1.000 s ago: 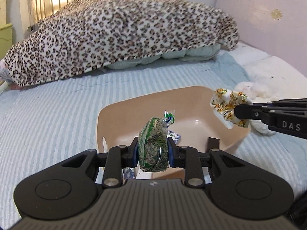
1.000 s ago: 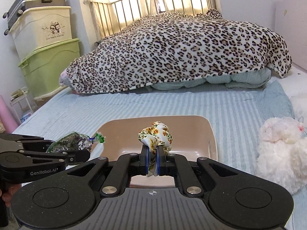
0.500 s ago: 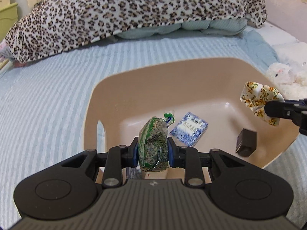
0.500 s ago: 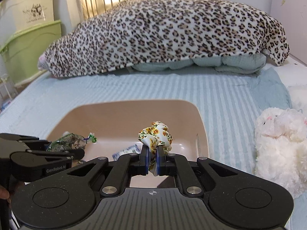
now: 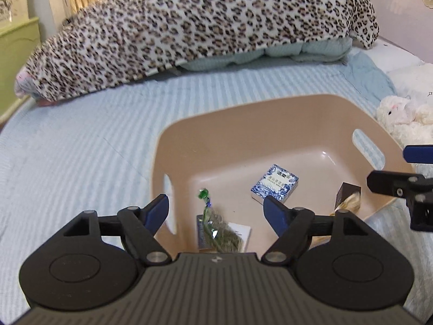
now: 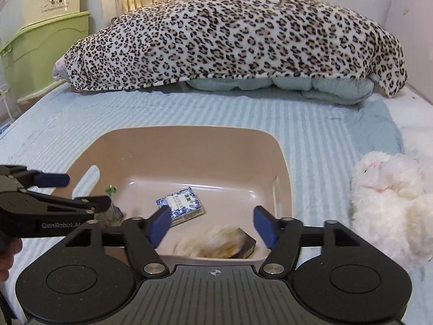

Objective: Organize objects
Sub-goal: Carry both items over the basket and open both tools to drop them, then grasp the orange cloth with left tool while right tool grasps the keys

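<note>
A tan plastic basin [image 5: 270, 113] [image 6: 189, 140] sits on the striped bed. My left gripper [image 5: 216, 211] is open above its near left part; the green snack bag [image 5: 219, 230] lies below it in the basin, also seen in the right wrist view [image 6: 111, 211]. My right gripper [image 6: 211, 224] is open over the near right part; the floral scrunchie [image 6: 213, 241] is a blur below it beside a dark small box [image 6: 246, 246]. A blue-and-white box [image 5: 274, 182] [image 6: 180, 204] lies in the basin's middle.
A leopard-print blanket [image 5: 203, 27] [image 6: 238, 38] covers the far end of the bed. A white plush toy [image 6: 392, 197] [image 5: 403, 116] lies right of the basin. Green storage bins [image 6: 40, 43] stand at the far left.
Both grippers opened over the basin. The green bag dropped from the left one and the scrunchie from the right one into the basin.
</note>
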